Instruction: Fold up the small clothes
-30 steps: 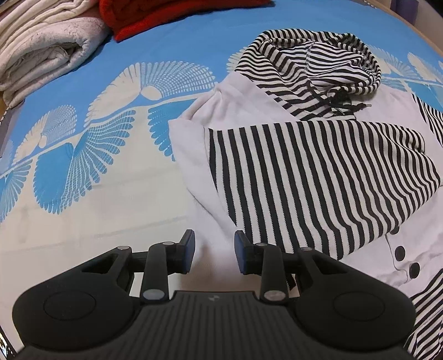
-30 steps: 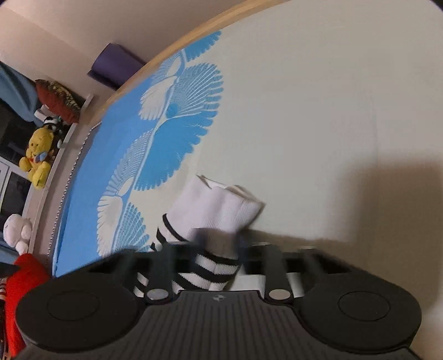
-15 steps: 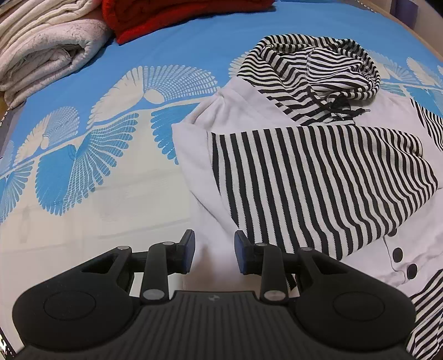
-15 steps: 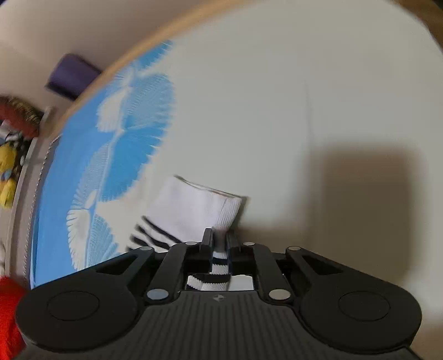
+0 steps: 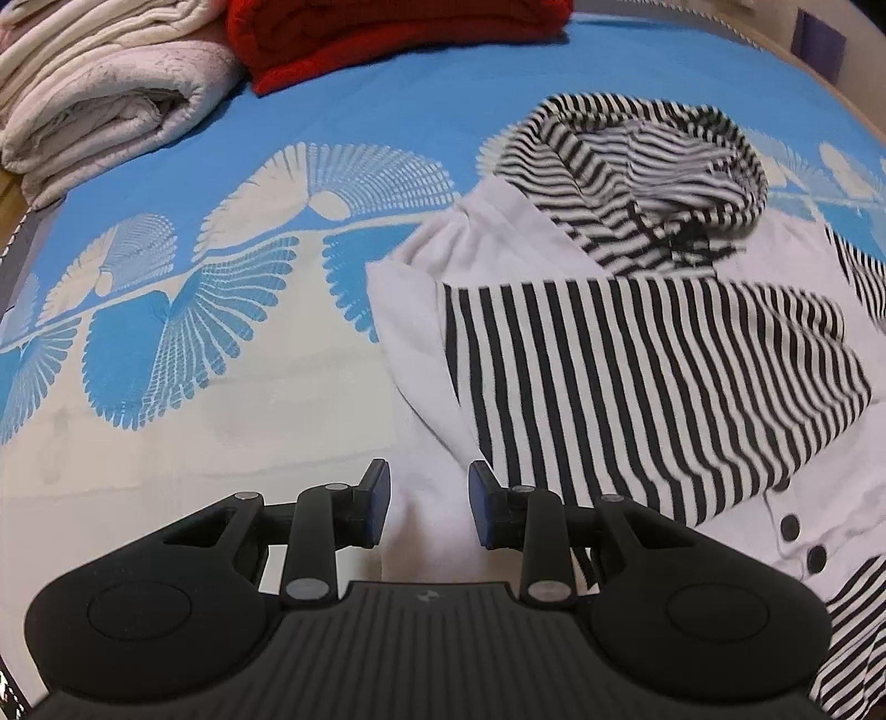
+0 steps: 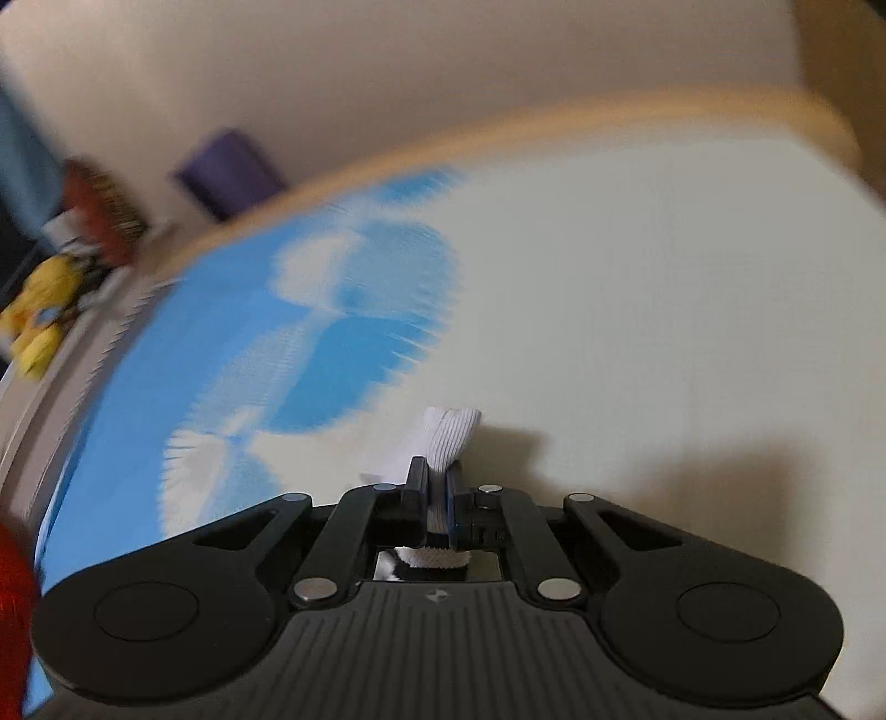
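Observation:
A white hooded top (image 5: 637, 360) with black-and-white striped sleeves and hood (image 5: 637, 160) lies on the blue-and-cream patterned sheet (image 5: 221, 399). One striped sleeve is folded across its chest. My left gripper (image 5: 429, 493) hovers open over the top's near left edge, with only flat white cloth below the gap. In the blurred right wrist view, my right gripper (image 6: 436, 493) is closing tight on a white ribbed cuff (image 6: 451, 432). The pads press on it, and the cuff is lifted off the sheet (image 6: 637, 332). The rest of that sleeve is hidden under the gripper.
Folded cream blankets (image 5: 99, 99) and a red knit (image 5: 387, 33) are stacked at the far left of the bed. The wooden bed edge (image 6: 609, 127) curves behind the right gripper. Beyond it are a purple object (image 6: 227, 171) and a yellow plush toy (image 6: 33, 321).
My right gripper has risen and rolled with the cuff pinched in it, so the striped part has dropped out of sight. The left gripper has barely moved and stays open.

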A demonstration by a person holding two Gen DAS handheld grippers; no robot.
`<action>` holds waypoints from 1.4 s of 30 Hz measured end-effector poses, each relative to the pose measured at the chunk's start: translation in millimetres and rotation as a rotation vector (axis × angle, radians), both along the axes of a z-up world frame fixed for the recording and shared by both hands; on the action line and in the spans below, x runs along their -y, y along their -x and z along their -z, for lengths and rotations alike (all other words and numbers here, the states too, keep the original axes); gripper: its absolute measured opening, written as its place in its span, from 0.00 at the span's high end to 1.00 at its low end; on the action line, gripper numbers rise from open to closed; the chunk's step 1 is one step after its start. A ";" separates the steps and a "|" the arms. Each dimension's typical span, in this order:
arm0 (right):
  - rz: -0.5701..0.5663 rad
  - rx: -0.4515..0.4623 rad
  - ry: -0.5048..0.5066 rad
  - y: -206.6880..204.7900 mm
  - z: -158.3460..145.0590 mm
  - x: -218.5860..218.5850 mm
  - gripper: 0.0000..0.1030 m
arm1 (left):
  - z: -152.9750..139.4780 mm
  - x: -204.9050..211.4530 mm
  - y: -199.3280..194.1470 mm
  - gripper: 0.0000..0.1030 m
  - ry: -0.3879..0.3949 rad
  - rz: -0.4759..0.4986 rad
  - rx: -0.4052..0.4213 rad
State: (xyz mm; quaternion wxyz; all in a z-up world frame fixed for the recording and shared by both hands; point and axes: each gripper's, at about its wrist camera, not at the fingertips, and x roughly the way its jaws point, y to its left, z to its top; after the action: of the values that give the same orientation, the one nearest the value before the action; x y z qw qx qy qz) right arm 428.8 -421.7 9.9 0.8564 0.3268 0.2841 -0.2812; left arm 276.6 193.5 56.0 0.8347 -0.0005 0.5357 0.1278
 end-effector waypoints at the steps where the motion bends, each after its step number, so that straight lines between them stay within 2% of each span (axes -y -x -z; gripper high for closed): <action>1: -0.050 0.023 0.065 -3.3 -19.1 -22.3 0.94 | -2.1 -0.9 0.7 0.67 0.002 -0.003 0.007; 3: -0.157 0.098 0.135 -3.7 -52.6 -66.2 0.94 | -5.9 -2.1 2.6 0.67 0.008 -0.008 0.020; 5: -0.267 0.186 0.156 1.4 -82.5 -109.7 0.94 | -8.7 -3.8 6.1 0.67 0.017 -0.015 0.027; 8: -0.461 0.309 0.225 18.2 -123.1 -194.7 0.94 | -12.3 -9.3 13.2 0.67 0.031 -0.031 0.038; 11: -0.663 0.403 0.289 46.2 -144.3 -281.9 0.94 | -17.7 -20.9 21.7 0.67 0.053 -0.068 0.059; 14: -0.862 0.425 0.302 79.5 -144.8 -370.4 0.94 | -23.9 -33.5 30.3 0.67 0.076 -0.097 0.082; 17: -1.082 0.375 0.272 113.2 -122.7 -453.4 0.93 | -28.6 -44.4 38.1 0.67 0.093 -0.120 0.094; 18: -1.175 0.327 0.257 124.6 -109.5 -480.4 0.89 | -29.9 -47.7 40.3 0.67 0.097 -0.126 0.097; 19: -1.271 0.265 0.235 133.5 -96.8 -502.7 0.87 | -30.8 -50.9 42.3 0.67 0.102 -0.132 0.099; 22: -1.607 -0.047 0.086 149.0 -52.7 -553.3 0.85 | -33.0 -58.9 47.7 0.67 0.118 -0.151 0.102; 23: -1.669 -0.119 0.040 153.2 -44.5 -556.9 0.85 | -34.2 -59.9 48.7 0.67 0.122 -0.155 0.105; 24: -1.698 -0.144 0.031 155.3 -43.1 -553.8 0.81 | -35.2 -60.4 49.8 0.67 0.124 -0.155 0.108; 26: -1.696 -0.130 0.061 153.2 -53.0 -539.5 0.74 | -37.5 -59.5 51.1 0.67 0.130 -0.151 0.117; 28: -1.626 -0.099 0.072 132.8 -68.8 -505.0 0.64 | -36.8 -57.6 49.6 0.67 0.129 -0.146 0.116; 32: -1.457 -0.048 0.177 92.4 -92.4 -425.1 0.63 | -32.4 -52.4 44.9 0.67 0.140 -0.139 0.104; 35: -1.351 -0.060 0.253 69.5 -83.8 -367.6 0.63 | -24.2 -47.3 38.1 0.67 0.177 -0.136 0.089; 37: -1.297 -0.116 0.243 60.8 -62.8 -337.5 0.62 | -18.0 -44.1 34.0 0.67 0.217 -0.138 0.083; 39: -1.303 -0.253 0.226 53.3 -34.8 -329.1 0.61 | -9.2 -37.7 27.0 0.67 0.251 -0.135 0.070; 40: -1.310 -0.315 0.249 51.1 -24.3 -331.1 0.61 | -5.3 -34.5 23.5 0.67 0.266 -0.131 0.063; 42: -1.339 -0.369 0.309 52.0 -10.9 -334.4 0.61 | 4.8 -25.2 15.5 0.67 0.297 -0.117 0.041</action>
State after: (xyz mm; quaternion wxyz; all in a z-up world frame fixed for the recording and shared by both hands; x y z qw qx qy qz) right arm 376.8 -87.3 20.9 0.8197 -0.0959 0.5211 0.2175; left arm 261.1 218.7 51.2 0.8275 -0.1575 0.5303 0.0955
